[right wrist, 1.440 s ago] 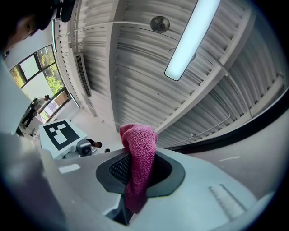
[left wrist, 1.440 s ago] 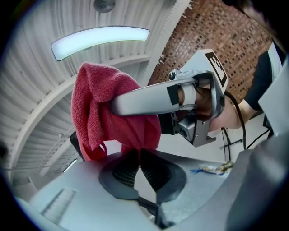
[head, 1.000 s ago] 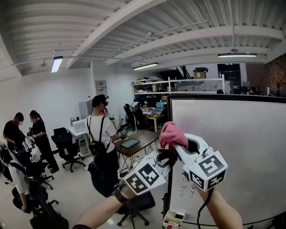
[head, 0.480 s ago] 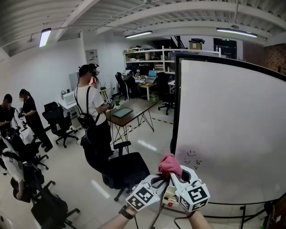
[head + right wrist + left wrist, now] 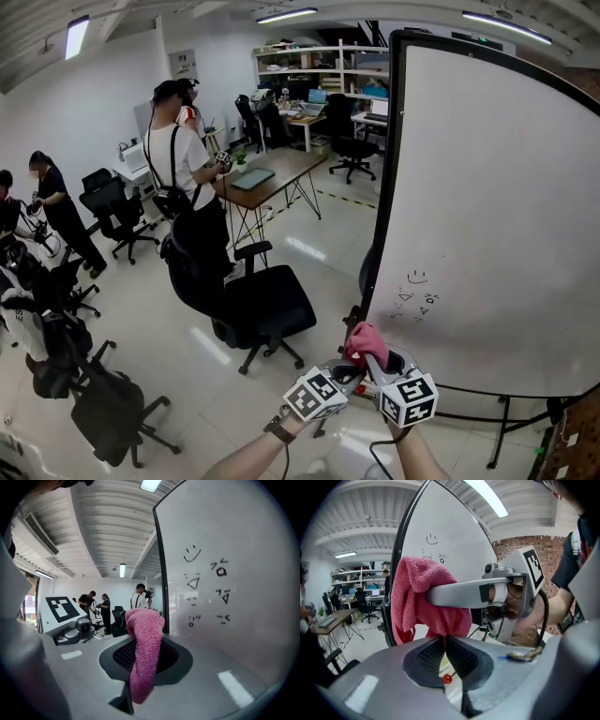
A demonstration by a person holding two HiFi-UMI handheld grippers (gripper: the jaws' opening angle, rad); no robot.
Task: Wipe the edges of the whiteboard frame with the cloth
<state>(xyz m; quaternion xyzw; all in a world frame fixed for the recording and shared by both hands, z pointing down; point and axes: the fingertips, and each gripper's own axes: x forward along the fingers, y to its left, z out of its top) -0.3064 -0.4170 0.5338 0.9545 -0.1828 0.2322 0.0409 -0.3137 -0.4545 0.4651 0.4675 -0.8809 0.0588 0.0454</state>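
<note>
A pink cloth (image 5: 367, 341) is bunched between both grippers low at the left edge of the whiteboard frame (image 5: 380, 225), a black bar around a white board with small doodles (image 5: 415, 298). My left gripper (image 5: 351, 367) is shut on a lower fold of the cloth (image 5: 417, 599), pinched where its pads meet (image 5: 443, 643). My right gripper (image 5: 377, 364) is shut on the cloth (image 5: 144, 653) as well, with a strip hanging down between its pads. The right gripper view shows the frame (image 5: 161, 573) just behind the cloth. Whether the cloth touches the frame I cannot tell.
A black office chair (image 5: 267, 302) stands just left of the board. A person with a backpack (image 5: 183, 164) stands by a wooden desk (image 5: 277, 173). More people and chairs (image 5: 52, 281) fill the left side. The board's stand legs (image 5: 502, 412) spread below right.
Both grippers with the cloth have gone down along the frame's left edge, from near its top corner to its lower part beside the doodles. The head view has tilted downward.
</note>
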